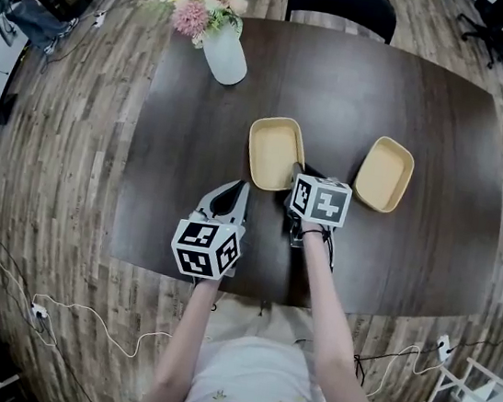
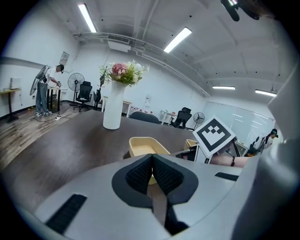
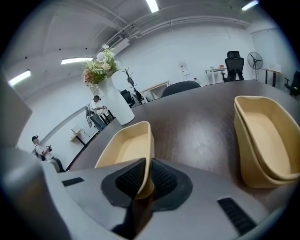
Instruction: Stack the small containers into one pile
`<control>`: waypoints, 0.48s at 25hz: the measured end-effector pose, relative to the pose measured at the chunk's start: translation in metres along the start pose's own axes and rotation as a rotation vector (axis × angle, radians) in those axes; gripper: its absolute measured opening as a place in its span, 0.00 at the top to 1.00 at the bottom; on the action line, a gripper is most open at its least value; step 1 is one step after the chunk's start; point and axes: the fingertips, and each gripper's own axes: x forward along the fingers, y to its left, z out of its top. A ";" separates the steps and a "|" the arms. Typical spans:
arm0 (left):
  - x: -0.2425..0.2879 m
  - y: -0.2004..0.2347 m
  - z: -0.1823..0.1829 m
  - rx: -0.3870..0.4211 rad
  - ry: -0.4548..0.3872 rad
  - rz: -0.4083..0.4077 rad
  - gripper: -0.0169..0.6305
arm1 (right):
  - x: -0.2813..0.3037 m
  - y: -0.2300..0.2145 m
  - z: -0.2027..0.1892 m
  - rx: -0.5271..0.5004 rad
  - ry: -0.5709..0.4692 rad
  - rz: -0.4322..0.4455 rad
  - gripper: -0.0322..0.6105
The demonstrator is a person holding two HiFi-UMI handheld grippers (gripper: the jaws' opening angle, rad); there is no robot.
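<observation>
The right tool pinches the left container's near rim. The right container sits on the table to its right, nearer this hand. The left tool is closed and empty.

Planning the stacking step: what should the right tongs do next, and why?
Probably lift a little. The right tongs pinch the near wall of the left container, which sits on the table apart from the right container; lifting frees it to be carried over.
</observation>
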 end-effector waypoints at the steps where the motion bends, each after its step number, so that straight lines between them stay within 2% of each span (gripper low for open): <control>1: 0.000 0.002 0.001 -0.001 -0.001 0.001 0.94 | 0.000 -0.001 0.001 0.000 0.000 -0.011 0.88; 12: 0.001 0.014 0.019 0.004 -0.026 0.001 0.94 | -0.021 -0.012 0.015 0.045 -0.058 -0.071 0.89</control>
